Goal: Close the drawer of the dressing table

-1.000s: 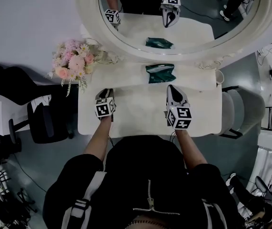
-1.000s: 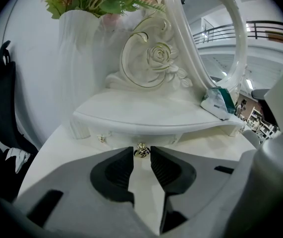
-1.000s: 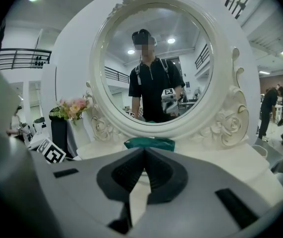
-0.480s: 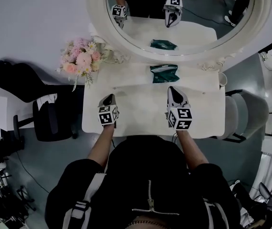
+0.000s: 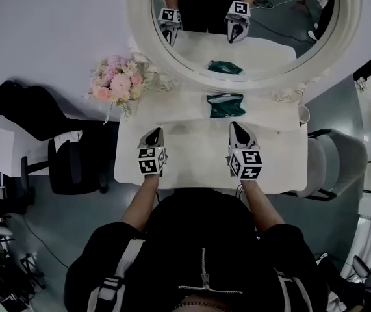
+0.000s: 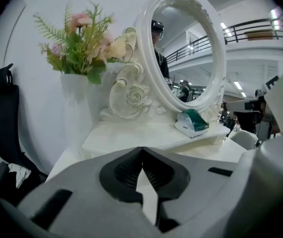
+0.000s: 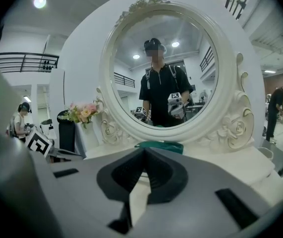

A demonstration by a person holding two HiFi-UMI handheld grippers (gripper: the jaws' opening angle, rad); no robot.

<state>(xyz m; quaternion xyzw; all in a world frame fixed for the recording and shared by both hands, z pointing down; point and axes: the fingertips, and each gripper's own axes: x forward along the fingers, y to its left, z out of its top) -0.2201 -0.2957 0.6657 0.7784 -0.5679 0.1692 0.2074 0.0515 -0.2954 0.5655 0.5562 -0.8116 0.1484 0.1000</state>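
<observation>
Left gripper (image 5: pixel 155 133) jaws have just closed, tips together, empty; right gripper (image 5: pixel 237 128) pressed together too. Vase (image 6: pixel 77 103) at ten o'clock holds flowers (image 6: pixel 89 38).

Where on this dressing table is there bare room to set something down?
The tabletop is bare between the left gripper, whose jaws just closed on nothing, and the right gripper. The shelf is bare left of the green pack. Crowded by the flowers and mirror.
</observation>
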